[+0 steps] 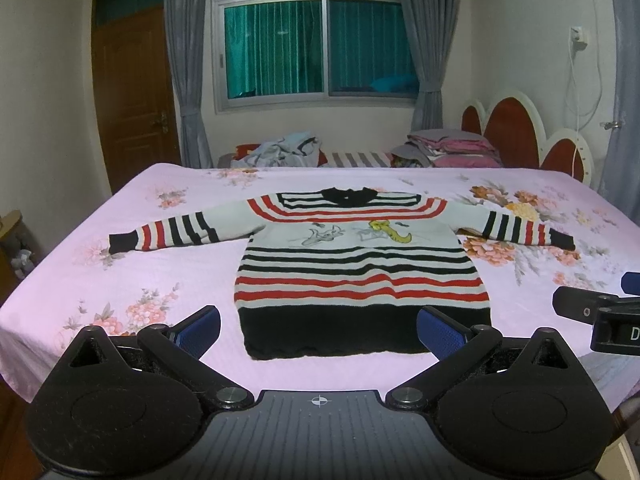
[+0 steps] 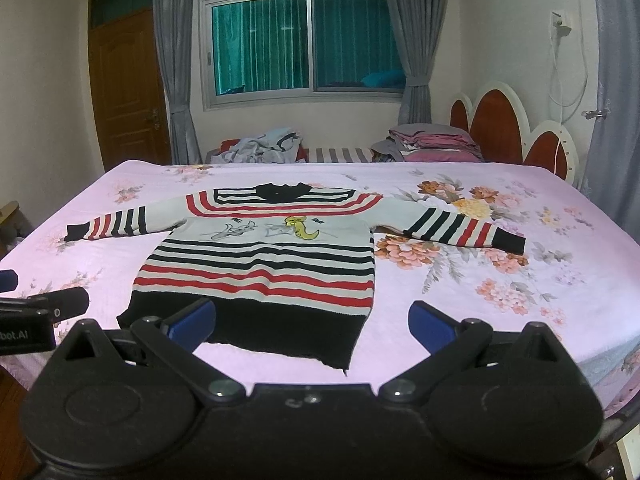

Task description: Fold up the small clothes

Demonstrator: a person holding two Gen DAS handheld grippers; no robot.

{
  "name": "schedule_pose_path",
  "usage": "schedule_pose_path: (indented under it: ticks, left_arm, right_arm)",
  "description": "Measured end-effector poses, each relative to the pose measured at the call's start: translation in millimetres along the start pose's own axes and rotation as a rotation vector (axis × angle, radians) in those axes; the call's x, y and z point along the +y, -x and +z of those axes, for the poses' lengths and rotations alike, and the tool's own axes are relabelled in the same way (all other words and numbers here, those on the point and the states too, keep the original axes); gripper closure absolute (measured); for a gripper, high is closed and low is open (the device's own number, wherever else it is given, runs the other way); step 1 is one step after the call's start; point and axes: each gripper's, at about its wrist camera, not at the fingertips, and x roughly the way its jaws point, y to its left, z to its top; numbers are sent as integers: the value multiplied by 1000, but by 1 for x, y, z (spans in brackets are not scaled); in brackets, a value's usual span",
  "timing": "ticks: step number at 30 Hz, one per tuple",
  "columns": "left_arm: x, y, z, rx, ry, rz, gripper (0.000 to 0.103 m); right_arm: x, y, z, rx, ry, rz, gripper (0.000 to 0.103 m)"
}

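A small knitted sweater [image 1: 360, 264] [image 2: 264, 264] with red, black and white stripes and a cartoon print lies flat and face up on the pink floral bedsheet [image 1: 120, 280] [image 2: 480, 320], both sleeves spread out sideways. Its black hem faces me. My left gripper [image 1: 318, 330] hovers open just in front of the hem, nothing between its blue pads. My right gripper [image 2: 312, 326] is open too, above the hem's right corner. Each gripper shows at the edge of the other's view: the right gripper [image 1: 596, 312], the left gripper [image 2: 36, 312].
A heap of loose clothes [image 1: 280, 150] and a stack of folded bedding [image 1: 448, 148] lie at the bed's far side. A red and white headboard [image 1: 520, 128] stands at the right. A wooden door [image 1: 132, 92] and a curtained window [image 1: 316, 40] are behind.
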Motion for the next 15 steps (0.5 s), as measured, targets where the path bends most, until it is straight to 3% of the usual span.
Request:
schedule_pose_path:
  ticks: [15]
  left_arm:
    - [2,-1,1,1,2,1,0]
  right_arm:
    - [1,1,2,-2,7,-2,0]
